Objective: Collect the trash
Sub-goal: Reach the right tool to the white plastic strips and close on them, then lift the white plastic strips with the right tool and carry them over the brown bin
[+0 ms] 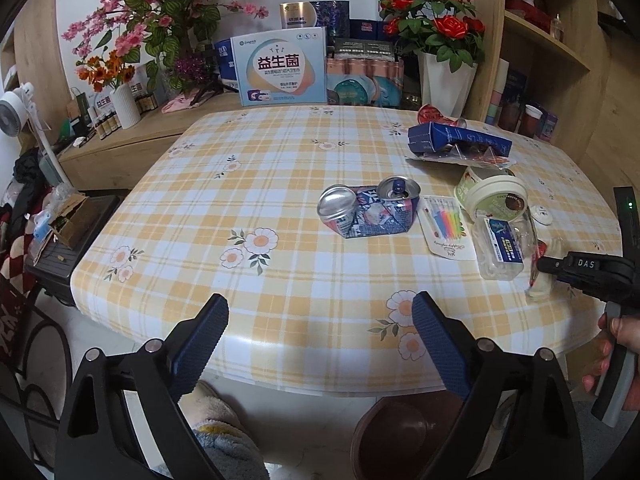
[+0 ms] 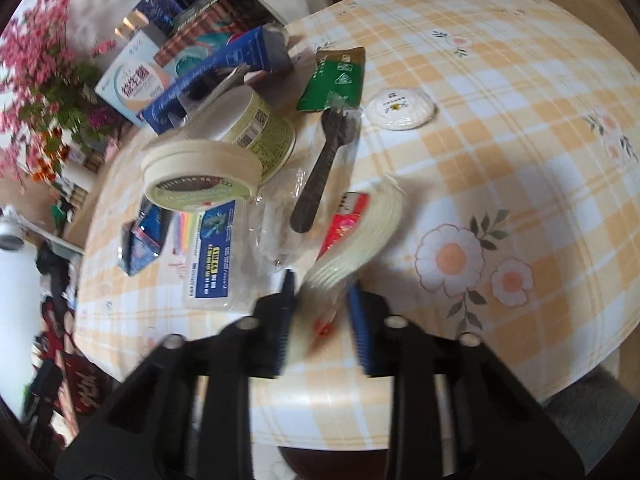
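Observation:
My right gripper (image 2: 322, 282) is shut on a small crumpled plastic cup (image 2: 356, 236) with a red label, at the table's near edge; it also shows in the left wrist view (image 1: 542, 276). Around it lie a clear plastic box (image 2: 212, 256) with a blue label, a cream tub (image 2: 200, 176), a black plastic spoon (image 2: 324, 168), a green packet (image 2: 336, 76) and a white round lid (image 2: 400, 110). A crushed blue can (image 1: 368, 208) lies mid-table. My left gripper (image 1: 320, 314) is open and empty, off the table's front edge.
A blue carton (image 1: 460, 140) lies on clear packaging at the table's back right. A brown bin (image 1: 404, 436) stands on the floor under the front edge. Boxes and flower vases (image 1: 444, 84) line the shelf behind. The checked tablecloth (image 1: 240, 220) is bare at left.

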The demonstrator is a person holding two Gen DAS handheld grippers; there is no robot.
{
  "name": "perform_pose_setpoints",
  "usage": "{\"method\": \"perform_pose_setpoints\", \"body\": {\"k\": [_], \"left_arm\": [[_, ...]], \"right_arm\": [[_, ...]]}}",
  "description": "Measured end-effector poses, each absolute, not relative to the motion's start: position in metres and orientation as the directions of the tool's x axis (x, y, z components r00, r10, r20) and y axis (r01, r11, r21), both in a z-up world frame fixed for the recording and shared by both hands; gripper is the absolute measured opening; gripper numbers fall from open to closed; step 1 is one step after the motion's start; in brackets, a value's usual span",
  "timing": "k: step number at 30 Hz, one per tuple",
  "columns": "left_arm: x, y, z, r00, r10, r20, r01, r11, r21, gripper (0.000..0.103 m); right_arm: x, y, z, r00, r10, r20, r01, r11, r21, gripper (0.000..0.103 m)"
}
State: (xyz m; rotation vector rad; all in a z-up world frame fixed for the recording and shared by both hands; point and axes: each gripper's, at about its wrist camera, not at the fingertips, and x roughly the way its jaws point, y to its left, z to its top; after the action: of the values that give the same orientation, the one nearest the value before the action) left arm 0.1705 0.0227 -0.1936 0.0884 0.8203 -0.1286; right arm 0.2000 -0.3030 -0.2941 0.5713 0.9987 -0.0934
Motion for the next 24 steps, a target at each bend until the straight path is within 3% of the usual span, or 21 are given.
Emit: {"method": "perform_pose_setpoints", "body": {"k": [3,9,19,24], "left_arm": [[0.171,0.016,-0.196,0.664,-0.095,-0.742,0.167,0.986,0.023,0.083],[0.172,-0.008,-0.193,0.644,-0.153,-0.75,0.227,0.974,-0.004,0.083],[0.219,-0.082,-0.183,0.501,-0.354,-0.79,0.297,0.928,-0.227,0.084],[0.25,-0.136,-0.193,0.477,-0.332,-0.814,0.33,0.926,-0.184,0.091]], "right_arm": [[0.191,-0.308,-0.289,0.579,0.185,-0.794,0.324,0.842,0.432,0.015],[0.174,-0.322,-0.286,0.619,0.191,-0.762,0.323,0.822,0.469,0.015],[0.16,-0.34,-0.287,0.626,0.167,-0.761,0.27,0.87,0.412,0.015],[0.159,-0.347,-0.283,0.637,0.167,-0.753,0.231,0.89,0.392,0.015]]}}
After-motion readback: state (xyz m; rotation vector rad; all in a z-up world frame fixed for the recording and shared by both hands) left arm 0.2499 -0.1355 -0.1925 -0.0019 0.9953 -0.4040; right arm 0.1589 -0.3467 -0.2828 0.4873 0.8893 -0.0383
